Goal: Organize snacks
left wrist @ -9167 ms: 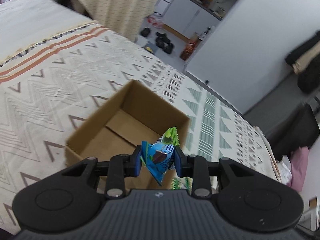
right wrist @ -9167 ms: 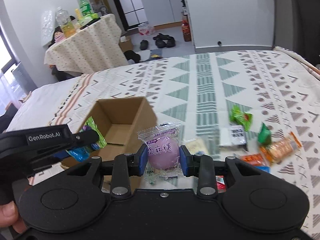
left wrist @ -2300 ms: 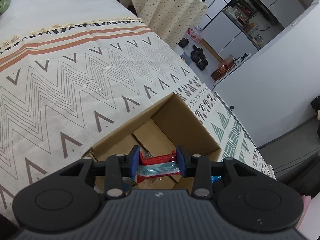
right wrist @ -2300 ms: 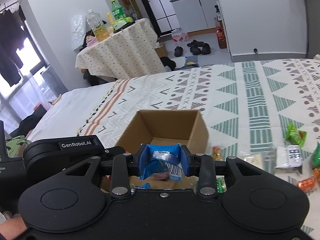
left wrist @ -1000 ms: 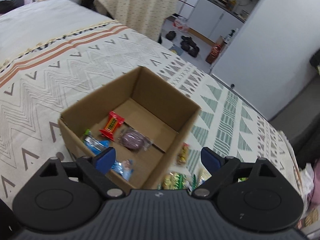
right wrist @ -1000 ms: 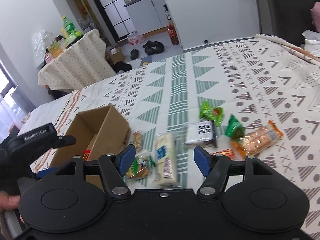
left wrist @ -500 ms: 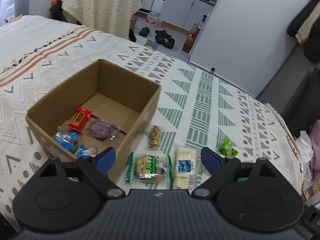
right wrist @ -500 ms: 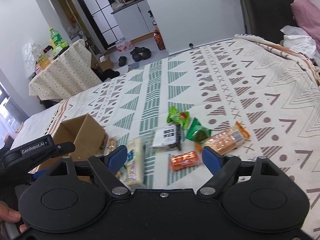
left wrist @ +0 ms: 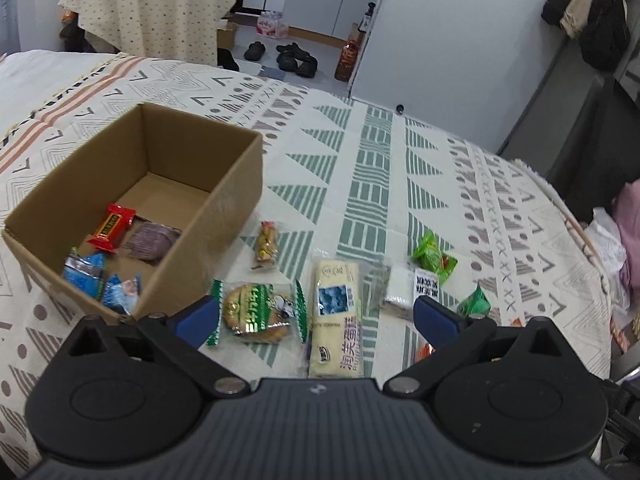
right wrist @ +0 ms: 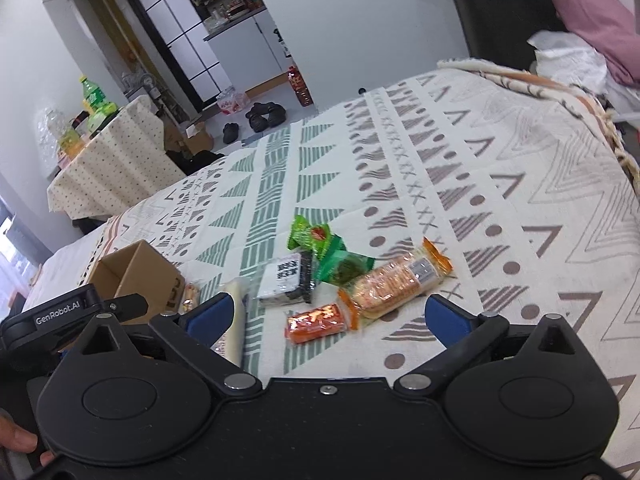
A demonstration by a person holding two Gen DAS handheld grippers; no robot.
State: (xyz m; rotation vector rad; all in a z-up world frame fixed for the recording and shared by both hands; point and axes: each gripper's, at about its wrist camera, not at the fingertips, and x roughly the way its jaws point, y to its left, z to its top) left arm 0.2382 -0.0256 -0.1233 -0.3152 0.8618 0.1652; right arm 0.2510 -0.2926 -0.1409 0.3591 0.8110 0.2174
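Note:
The cardboard box sits on the bed at left and holds a red bar, a purple snack and blue packets. Loose snacks lie to its right: a round cookie pack, a long cream cake pack and green packets. My left gripper hovers over the cookie and cake packs, jaws opening, touching nothing. My right gripper hangs above a small red-orange pack and an orange cracker pack, jaws opening and empty.
A patterned bedspread covers the bed. A black-and-white packet lies among the snacks. A clothed table with bottles and shoes on the floor are beyond the bed. Pink and white bedding lies at the far right.
Both grippers have let their snacks go into the box and spread their jaws wide. Both have since swung right, from over the box to over the loose snacks.

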